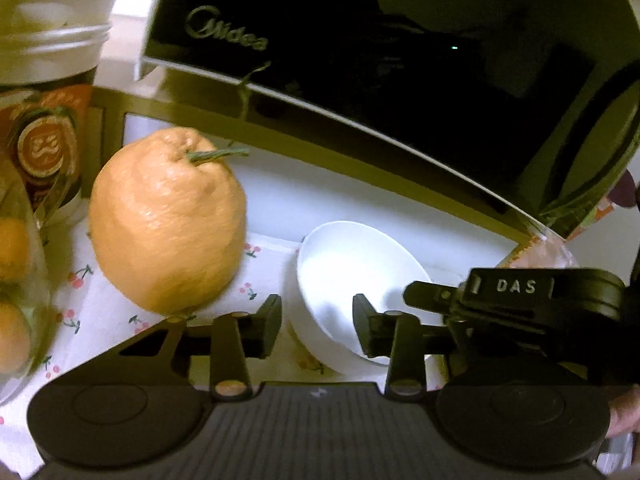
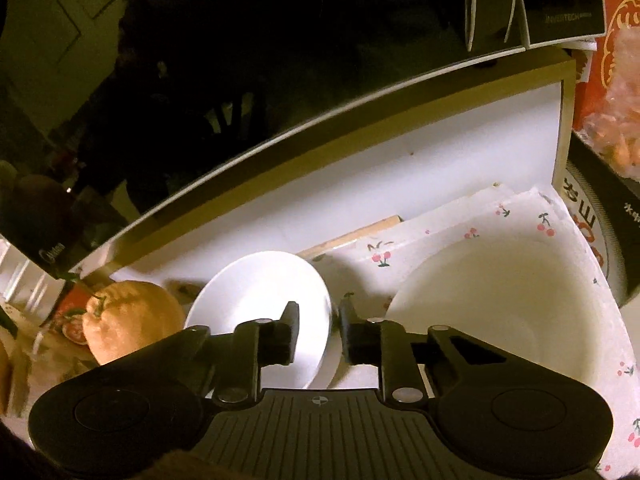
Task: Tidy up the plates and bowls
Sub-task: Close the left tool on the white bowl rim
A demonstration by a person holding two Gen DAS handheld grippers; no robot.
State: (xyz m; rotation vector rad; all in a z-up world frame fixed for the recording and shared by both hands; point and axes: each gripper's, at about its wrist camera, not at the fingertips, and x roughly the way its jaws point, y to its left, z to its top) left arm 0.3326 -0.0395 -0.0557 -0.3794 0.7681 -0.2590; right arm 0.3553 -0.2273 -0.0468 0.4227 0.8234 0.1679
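- The left gripper is nearest, its jaws drawn narrow astride the left wall of the small white bowl: one finger outside, the other inside. I cannot tell whether the pads actually press on the wall.
- The right gripper straddles the same bowl's right rim, one finger inside and one outside. The gap is slim, and it looks clamped on the rim.
- The small white bowl sits tilted on the cherry-print cloth, between the two tools and in front of the white shelf.
- Just right of it, on the same cloth, stands a larger white bowl, upright and close to the small one. Whether the two touch is hidden by the gripper.
- Just left of the small bowl lies a big orange citrus fruit with a green stalk, resting on the cloth.
- At the far left stands a red-labelled cup, with a clear glass vessel holding more orange fruit nearer.
- Behind it all, on top of the shelf, the black microwave fills the far side.
- At the far right are a black round pack and a red packet.
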